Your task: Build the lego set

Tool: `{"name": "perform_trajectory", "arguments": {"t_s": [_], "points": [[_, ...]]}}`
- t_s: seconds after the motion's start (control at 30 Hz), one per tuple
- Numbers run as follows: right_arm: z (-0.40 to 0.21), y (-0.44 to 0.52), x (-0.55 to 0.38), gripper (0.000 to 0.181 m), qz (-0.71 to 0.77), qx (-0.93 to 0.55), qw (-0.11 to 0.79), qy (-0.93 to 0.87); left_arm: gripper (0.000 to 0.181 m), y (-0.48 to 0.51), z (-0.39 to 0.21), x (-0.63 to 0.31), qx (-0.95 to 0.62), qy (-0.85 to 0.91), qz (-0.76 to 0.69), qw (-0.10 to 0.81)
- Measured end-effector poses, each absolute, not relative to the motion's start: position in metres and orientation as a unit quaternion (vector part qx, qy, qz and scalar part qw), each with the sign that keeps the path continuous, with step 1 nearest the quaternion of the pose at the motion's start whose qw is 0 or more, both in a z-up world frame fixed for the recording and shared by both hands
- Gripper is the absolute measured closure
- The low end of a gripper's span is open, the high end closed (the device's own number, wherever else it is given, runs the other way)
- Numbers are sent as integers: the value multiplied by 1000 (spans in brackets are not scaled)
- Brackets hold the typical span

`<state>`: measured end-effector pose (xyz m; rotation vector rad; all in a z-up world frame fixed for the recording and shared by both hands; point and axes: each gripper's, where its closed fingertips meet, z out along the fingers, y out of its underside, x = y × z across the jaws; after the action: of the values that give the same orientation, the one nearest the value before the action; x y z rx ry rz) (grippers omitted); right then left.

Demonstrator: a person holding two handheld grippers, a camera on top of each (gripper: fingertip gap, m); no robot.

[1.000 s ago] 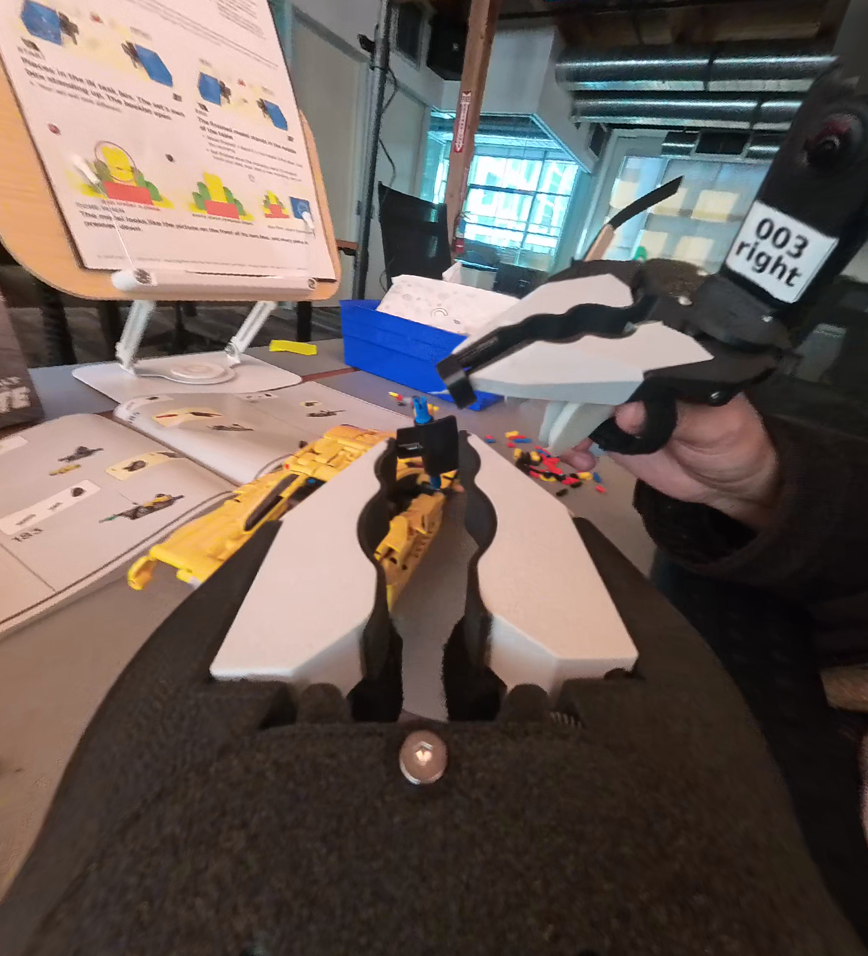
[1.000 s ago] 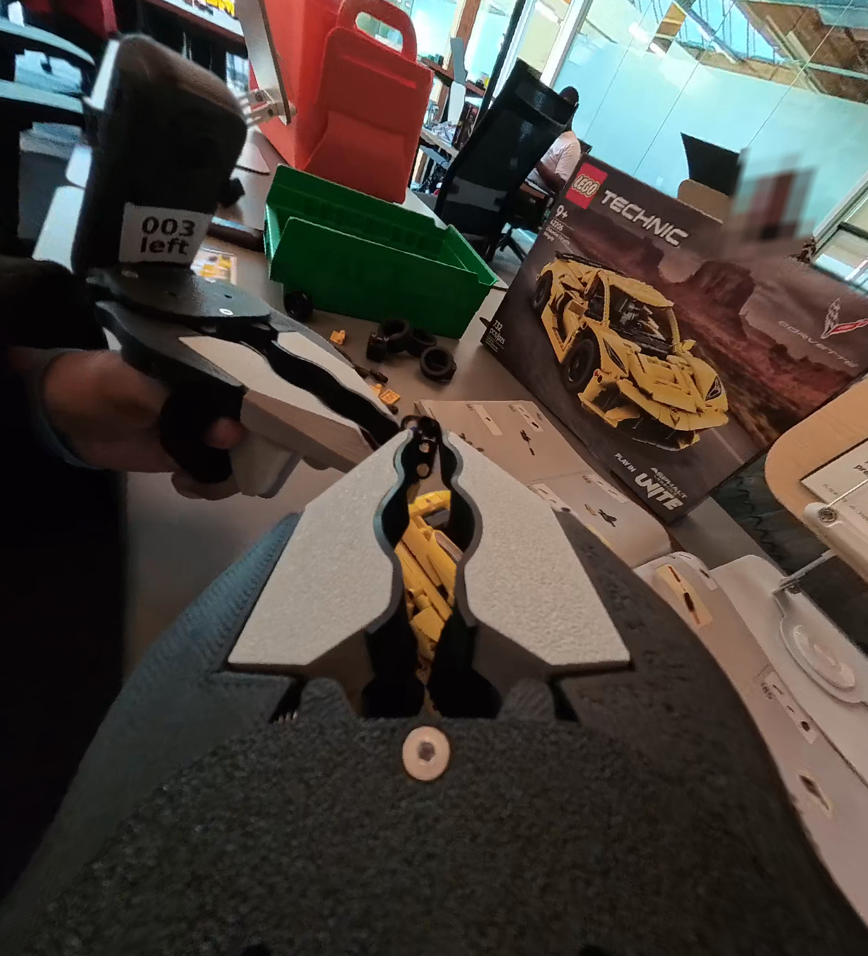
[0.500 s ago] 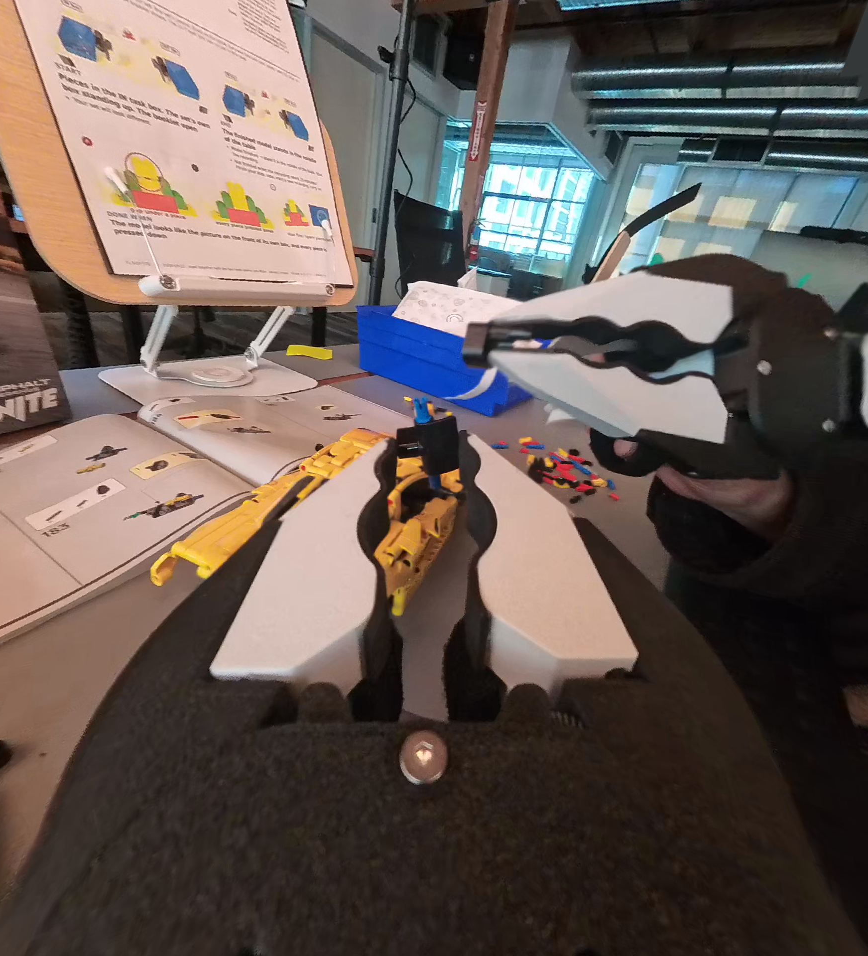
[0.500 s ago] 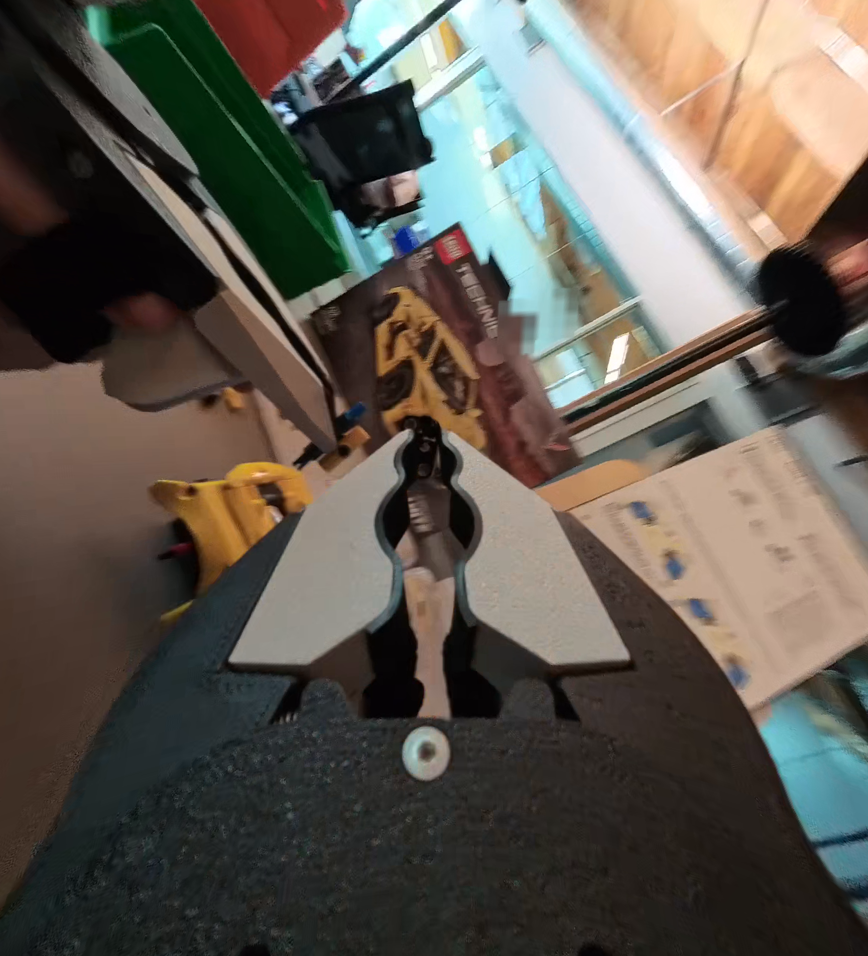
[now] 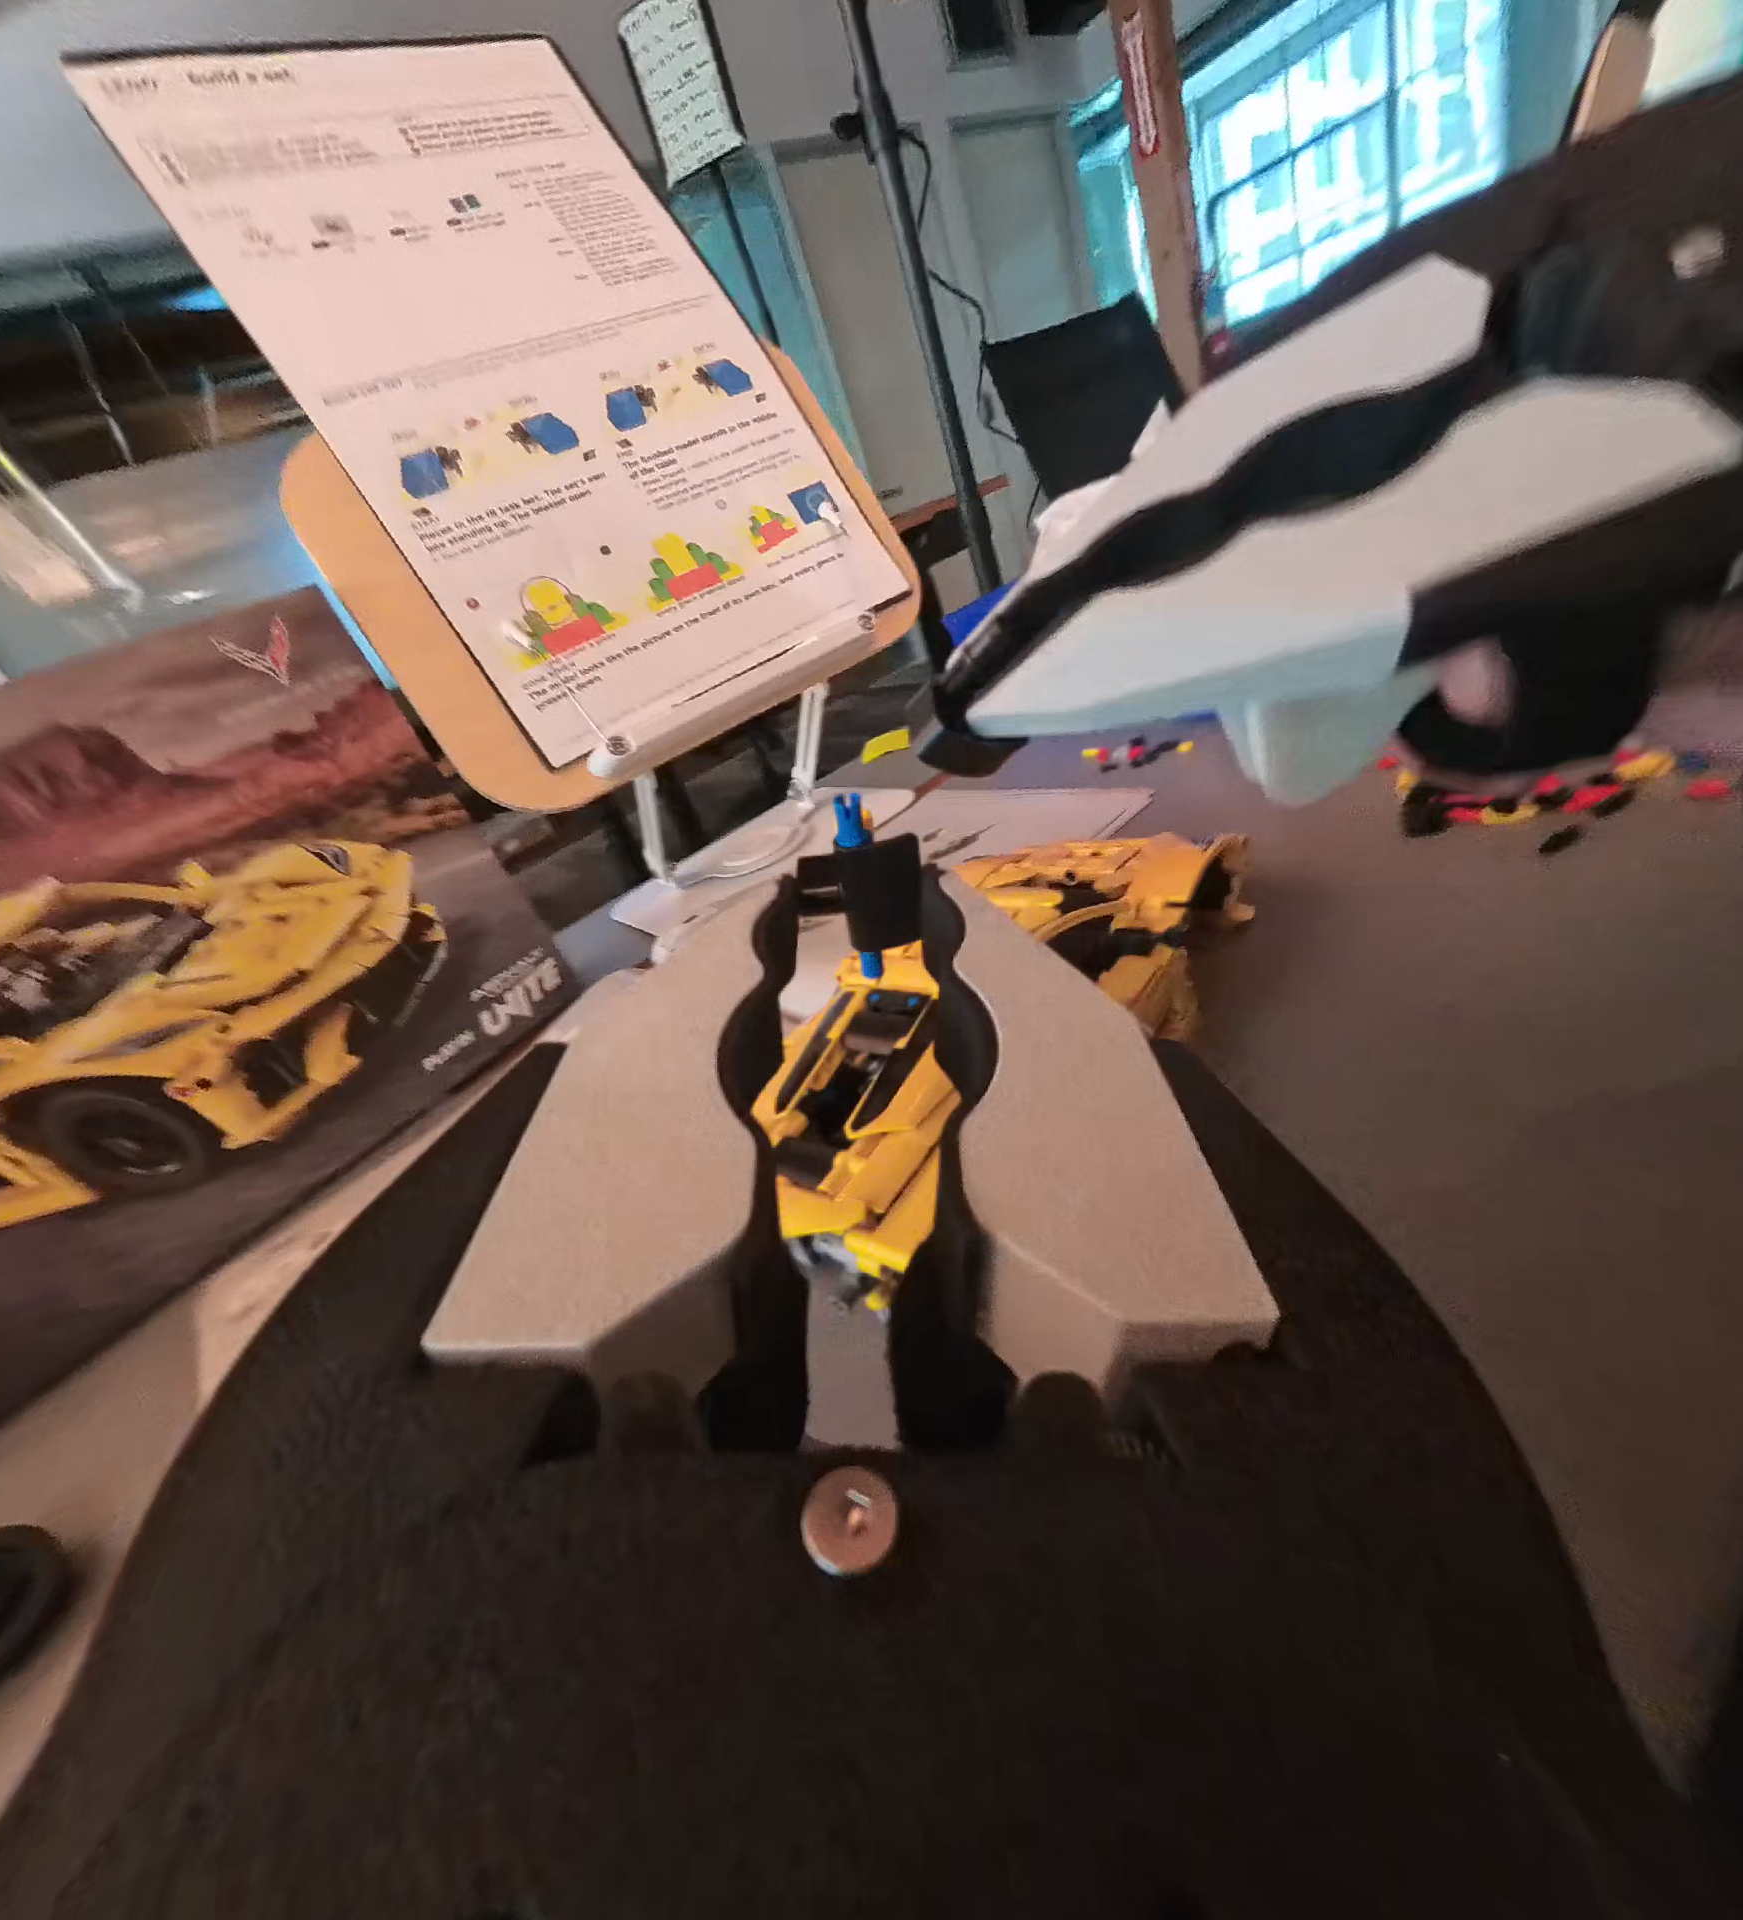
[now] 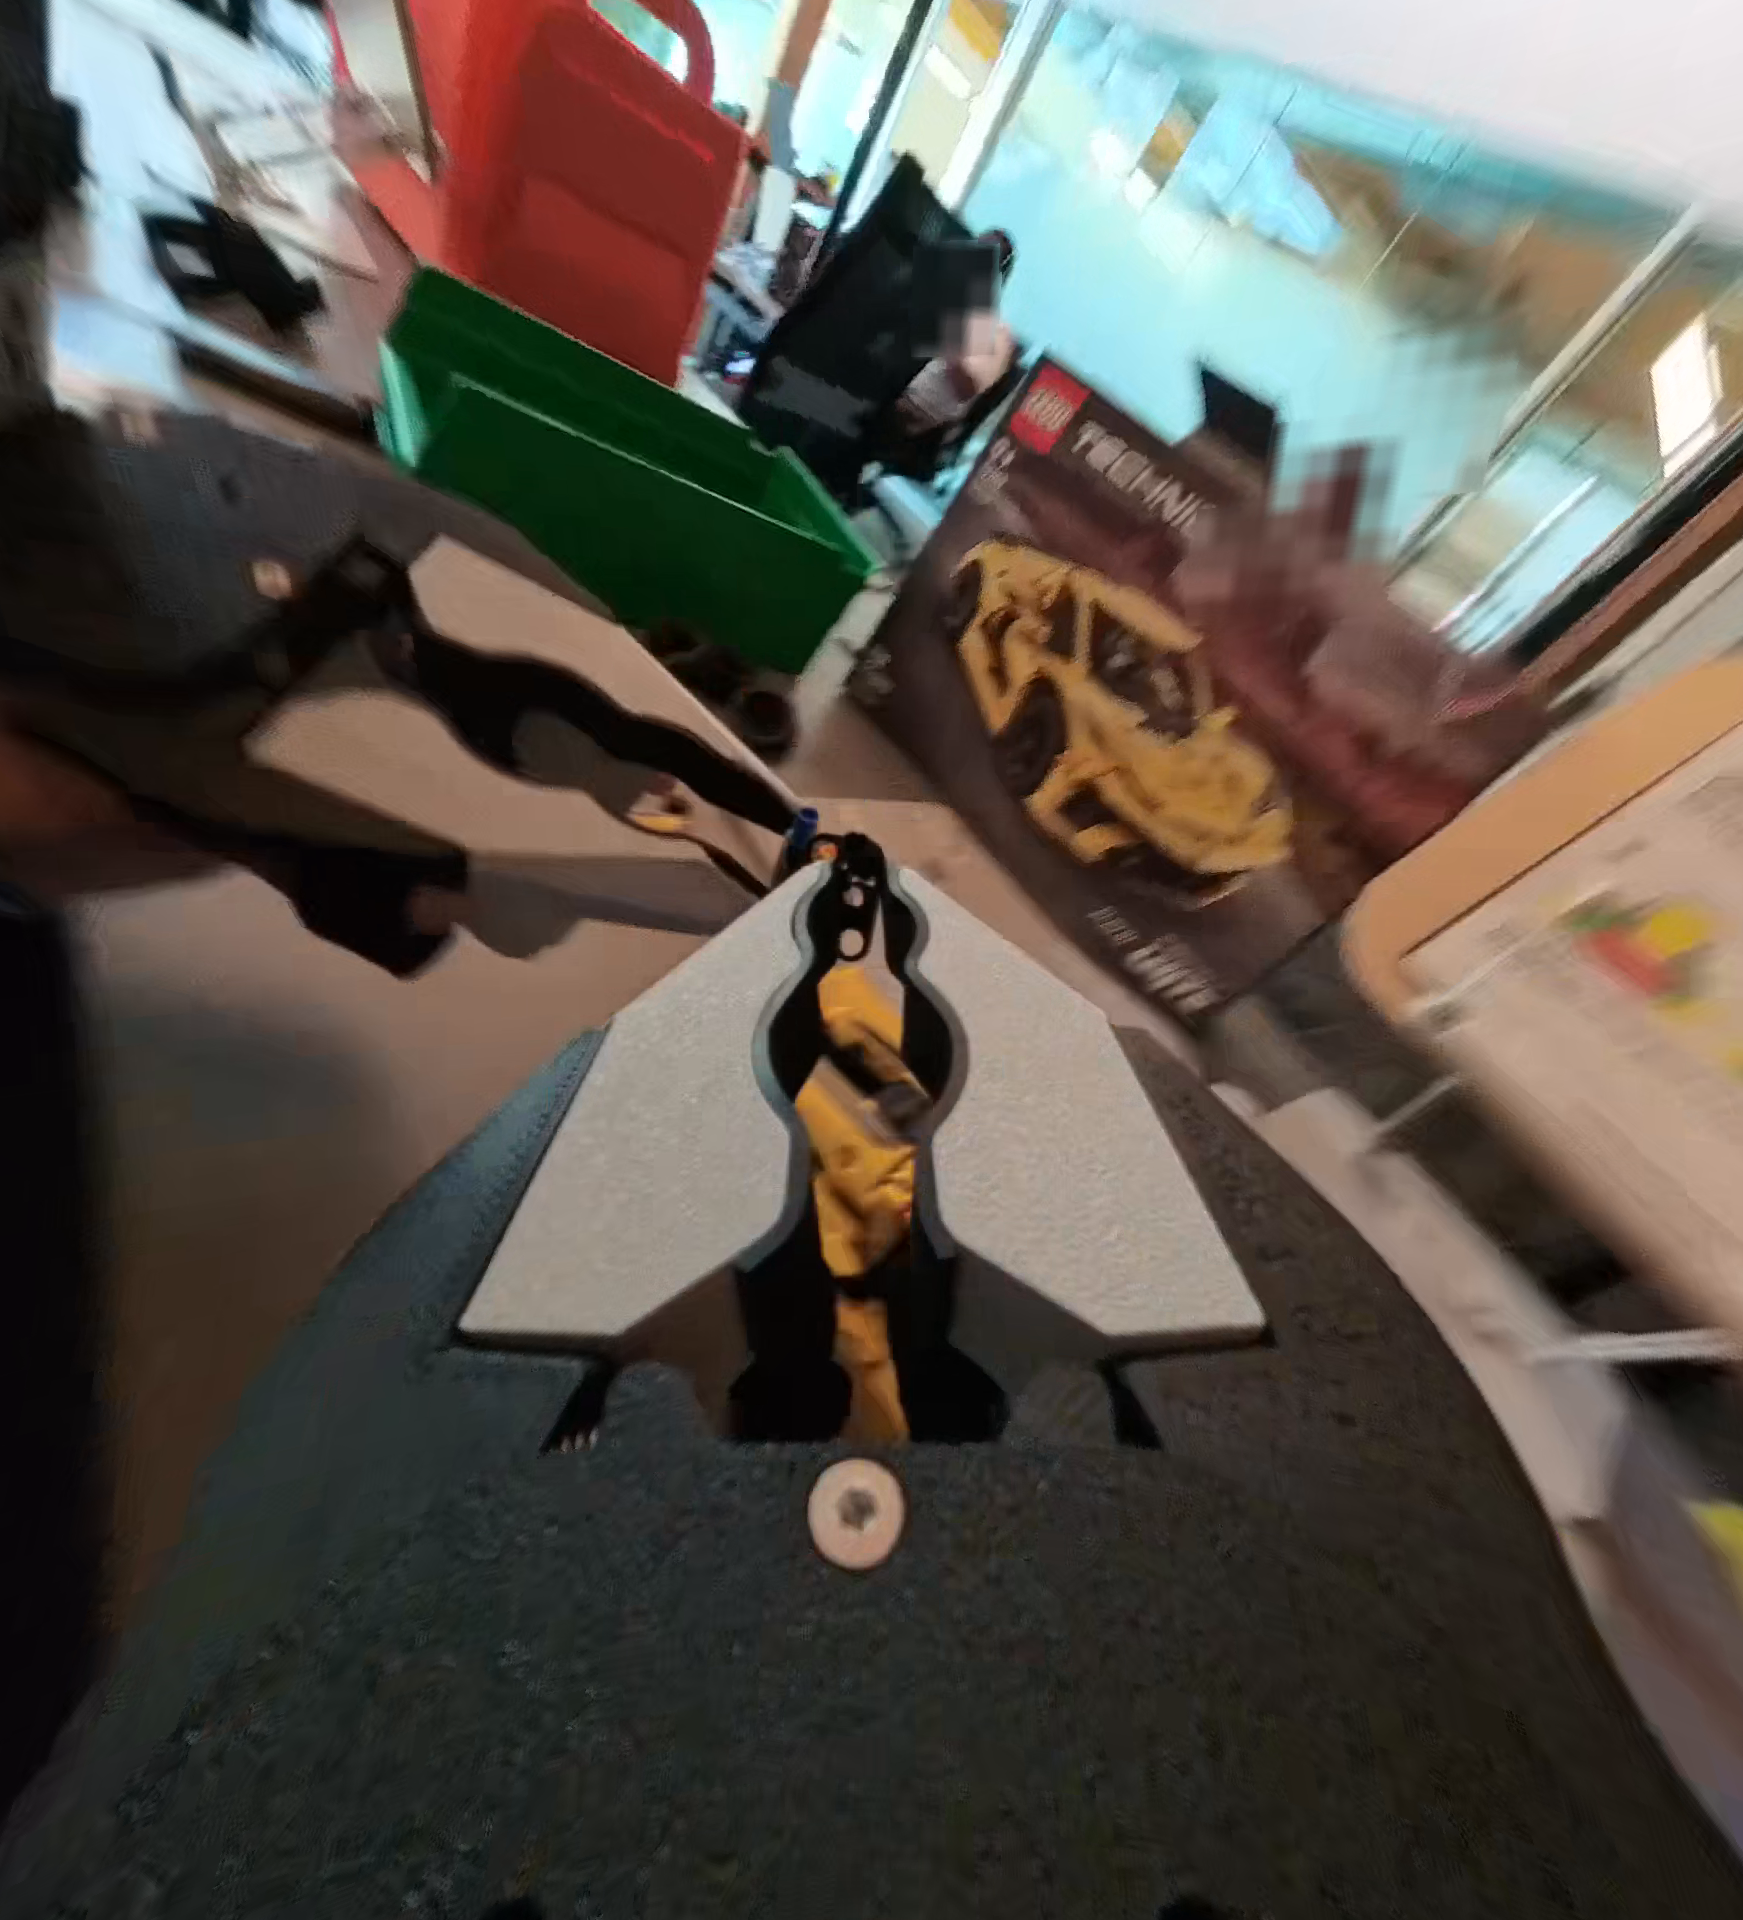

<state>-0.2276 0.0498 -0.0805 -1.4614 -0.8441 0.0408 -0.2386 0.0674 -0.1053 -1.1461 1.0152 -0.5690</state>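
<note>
Grey desk below: my left tool is clamped on a black connector with a blue pin, above the yellow car body. My right tool, pinching a black holed beam, has swung back beside it — joining looks next. Beyond, the set's box and an instruction sheet carry print — mostly blurred.

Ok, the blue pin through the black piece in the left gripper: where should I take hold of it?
Take the blue pin by its free top end, coming down from above: only that stub clears the black piece, whose sides sit between the fingers of the left gripper. The right gripper is shut on a black beam, so it likely needs emptying first.
</note>
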Motion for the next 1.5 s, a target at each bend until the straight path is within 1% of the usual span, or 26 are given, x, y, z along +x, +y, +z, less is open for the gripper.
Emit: {"name": "perform_trajectory", "arguments": {"t_s": [0.1,0.17,0.3,0.43,0.63,0.87,0.97,1.07,1.27,1.5], "points": [[-84,46,-226,175,146,-707,603,-340,157,69,-109,-237,-500,471,-197,699],[-88,46,-221,175,178,-733,571,-324,157,69,-112,-235,-495,485,-162,702],[-93,39,-221,175,214,-742,543,-331,157,63,-121,-228,-478,521,-110,699],[-107,43,-216,175,196,-762,522,-330,158,54,-127,-221,-459,550,-82,693],[-120,44,-214,175,218,-779,498,-312,158,53,-137,-218,-468,569,-60,673],[-131,47,-211,175,228,-783,496,-298,159,54,-148,-218,-494,579,-54,646],[-136,46,-213,175,204,-782,495,-319,159,54,-153,-217,-492,589,-30,640],[-140,42,-221,175,228,-781,484,-322,159,52,-155,-216,-491,594,-29,637],[-136,46,-214,175,167,-791,492,-322,159,53,-153,-217,-494,587,-37,640],[-135,49,-206,175,146,-799,492,-314,159,52,-152,-217,-495,586,-44,640]]}}
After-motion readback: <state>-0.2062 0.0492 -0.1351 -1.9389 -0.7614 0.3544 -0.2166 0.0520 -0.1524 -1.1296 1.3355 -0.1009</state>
